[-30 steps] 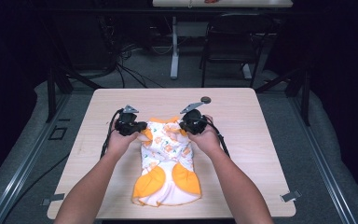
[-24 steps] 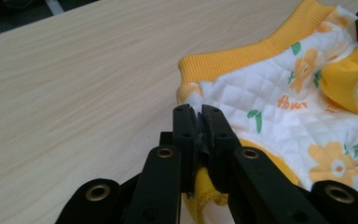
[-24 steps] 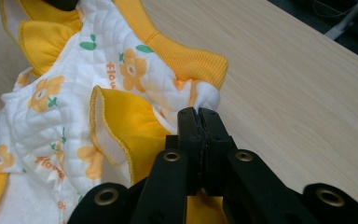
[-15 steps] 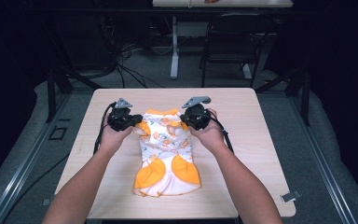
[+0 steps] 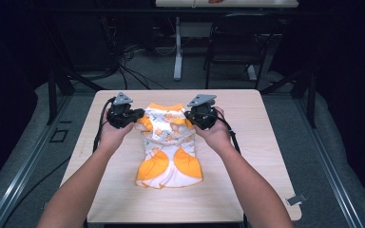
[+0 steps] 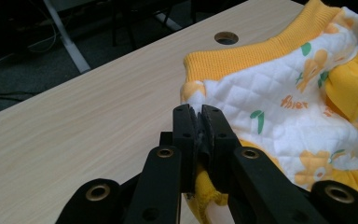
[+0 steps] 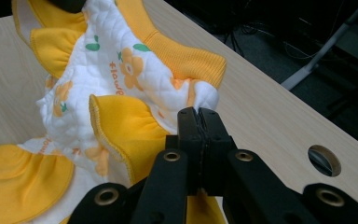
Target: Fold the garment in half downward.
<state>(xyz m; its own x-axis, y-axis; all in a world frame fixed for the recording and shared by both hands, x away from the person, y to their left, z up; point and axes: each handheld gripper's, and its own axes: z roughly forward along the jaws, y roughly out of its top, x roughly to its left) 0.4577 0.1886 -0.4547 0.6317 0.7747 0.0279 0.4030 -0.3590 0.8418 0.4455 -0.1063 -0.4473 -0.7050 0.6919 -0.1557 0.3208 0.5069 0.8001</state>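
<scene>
A small quilted baby garment (image 5: 167, 145), white with orange flowers and yellow trim, lies spread on the middle of the wooden bench (image 5: 123, 199), its yellow collar at the far end stretched between the left gripper (image 5: 132, 115) at its left shoulder and the right gripper (image 5: 193, 117) at its right shoulder. Each gripper view shows what the high view cannot: the left gripper's fingers (image 6: 185, 135) and the right gripper's fingers (image 7: 189, 133) are pressed narrow, each pinching a fold of shoulder fabric, with a round cable hole (image 7: 324, 160) in the bench beyond. Compared with half a second ago, the grippers sit slightly farther apart and the garment lies flatter.
</scene>
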